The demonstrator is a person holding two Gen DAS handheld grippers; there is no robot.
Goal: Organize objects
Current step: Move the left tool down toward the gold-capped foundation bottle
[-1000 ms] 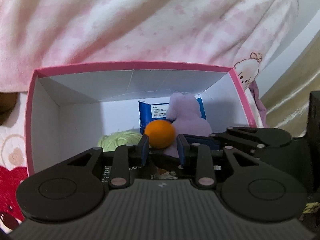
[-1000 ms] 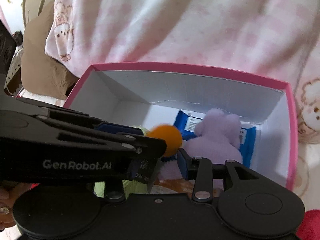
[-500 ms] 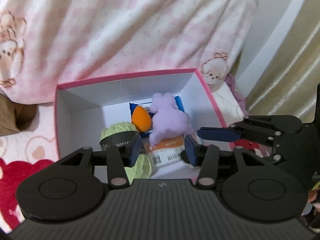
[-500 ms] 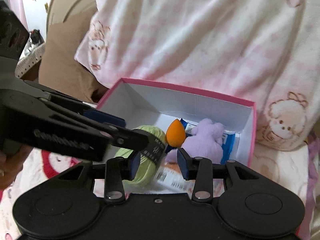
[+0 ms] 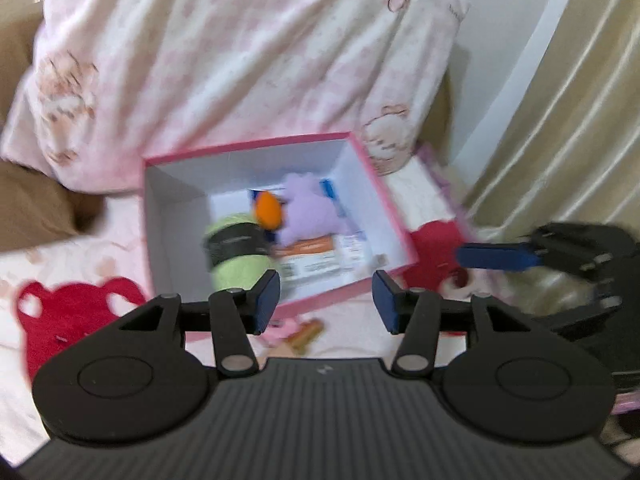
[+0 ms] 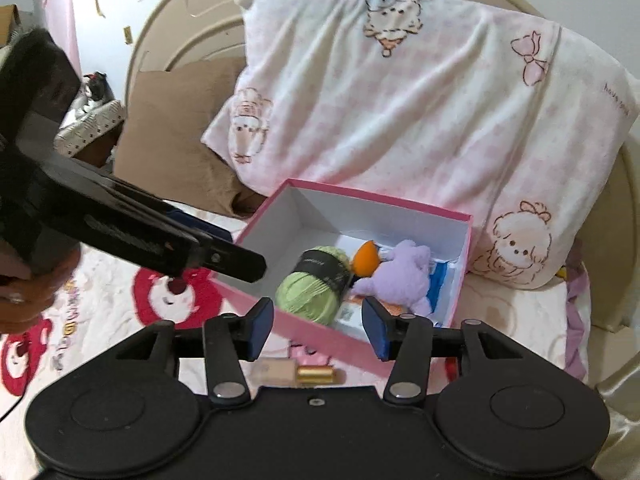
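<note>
A pink box [image 5: 248,150] with white walls stands on the bed. In it lie a green yarn ball [image 5: 236,252], an orange egg-shaped sponge [image 5: 267,210], a purple plush toy [image 5: 308,210], a blue packet [image 5: 329,190] and an orange-and-white packet [image 5: 316,256]. My left gripper [image 5: 326,300] hovers above the box's near wall, jaws opening, nothing between them. My right gripper [image 6: 318,326] hangs over the near rim of the box [image 6: 380,196], jaws opening and empty. The right wrist view also shows the yarn ball [image 6: 316,288], sponge [image 6: 365,262] and plush toy [image 6: 404,276].
A small beige-and-gold tube [image 6: 300,374] lies on the red-bear bedsheet [image 5: 60,312] in front of the box. A pink-checked pillow [image 6: 400,100] leans behind it, a brown cushion [image 6: 172,132] at the left, a curtain [image 5: 560,120] at the right. A hand [image 6: 24,292] holds the left gripper.
Both grippers have risen and drawn back out of the box, and their jaws have spread wider. The orange sponge stays in the box beside the plush toy.
</note>
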